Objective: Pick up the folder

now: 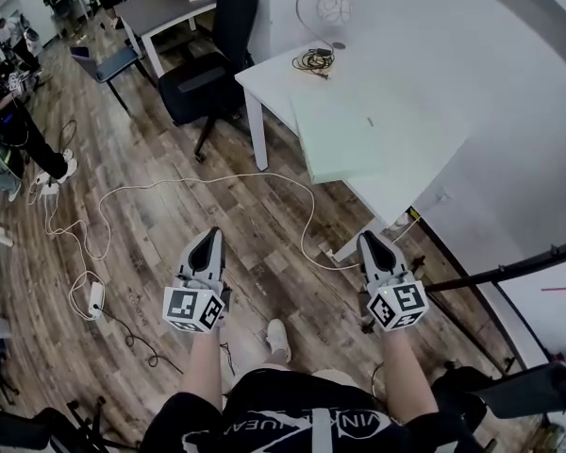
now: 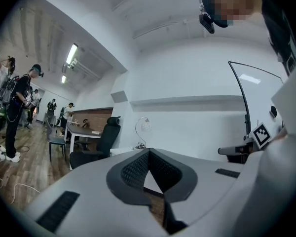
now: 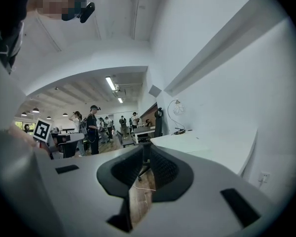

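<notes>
- The folder (image 1: 377, 135) lies flat on the white bench (image 1: 269, 78), by the edge nearest the person and well ahead of both grippers.
- It is a thin, pale mint-green rectangle with a smooth, matt face and crisp corners.
- In the head view its long axis runs across the picture, rising a little to the right. One short edge faces the bench's leg side and the other faces the wall.
- The left gripper (image 1: 208, 239) is held over the floor and touches nothing. Its dark ribbed fingers (image 2: 133, 169) meet at the tip, with nothing between them.
- The right gripper (image 1: 373, 242) is also held over the floor, nearer the bench's corner. Its fingers (image 3: 163, 167) are drawn together at the tip and empty.
- Both grippers have light grey, smooth plastic shells tapering to a point, each with a cube of black-and-white square markers at the rear.
- At the far end of the bench stands a lamp (image 1: 328, 9), a thin wire arc with a round globe. A coil of dark cable (image 1: 311, 59) lies at its foot.
- A black office chair (image 1: 212, 64) stands just left of the bench.
- The floor (image 1: 151, 234) is brown wood planks, and a white cable (image 1: 264, 177) loops across it.
</notes>
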Demonstrator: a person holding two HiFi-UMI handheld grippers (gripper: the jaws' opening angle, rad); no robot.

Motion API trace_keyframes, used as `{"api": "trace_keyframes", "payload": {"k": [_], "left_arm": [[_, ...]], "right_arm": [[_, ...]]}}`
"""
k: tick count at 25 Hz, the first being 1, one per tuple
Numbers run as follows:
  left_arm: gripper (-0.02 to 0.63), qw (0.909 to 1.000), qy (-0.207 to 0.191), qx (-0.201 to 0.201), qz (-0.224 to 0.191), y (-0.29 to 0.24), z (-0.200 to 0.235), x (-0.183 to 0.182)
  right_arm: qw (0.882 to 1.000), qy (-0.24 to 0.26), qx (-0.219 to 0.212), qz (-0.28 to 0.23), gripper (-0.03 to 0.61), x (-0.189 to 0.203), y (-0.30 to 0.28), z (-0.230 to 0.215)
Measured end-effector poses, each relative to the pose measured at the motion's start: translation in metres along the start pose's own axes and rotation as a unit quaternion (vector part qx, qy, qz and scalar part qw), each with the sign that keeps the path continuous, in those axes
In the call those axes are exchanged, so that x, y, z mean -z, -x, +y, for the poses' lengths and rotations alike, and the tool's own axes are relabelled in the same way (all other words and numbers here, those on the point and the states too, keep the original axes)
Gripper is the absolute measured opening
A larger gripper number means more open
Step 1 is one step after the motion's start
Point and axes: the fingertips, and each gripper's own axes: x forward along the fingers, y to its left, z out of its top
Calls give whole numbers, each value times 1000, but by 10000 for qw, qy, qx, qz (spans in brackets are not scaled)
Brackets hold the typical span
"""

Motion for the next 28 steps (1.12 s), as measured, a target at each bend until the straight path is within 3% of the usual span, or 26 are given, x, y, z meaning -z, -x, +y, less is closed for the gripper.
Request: {"api": "trace_keyframes", "payload": {"k": [3, 6, 15, 23, 28], "left_arm": [[14, 9998, -1, 162, 77, -19, 9, 4], [14, 9995, -3, 295, 128, -32, 18, 10], [14, 9986, 154, 420, 279, -65, 28, 30], [14, 9984, 198, 430, 325, -95, 28, 47], [14, 9985, 203, 363, 342, -116, 31, 54]], "right_arm": [[9998, -195, 73, 47, 52, 7, -17, -2], [9991, -399, 140, 81, 132, 17, -33, -1], [9954, -920, 141, 237, 192, 40, -67, -6], [9858, -1627, -36, 405, 259, 61, -102, -17], [9735, -2241, -124, 435, 284, 72, -123, -25]]}}
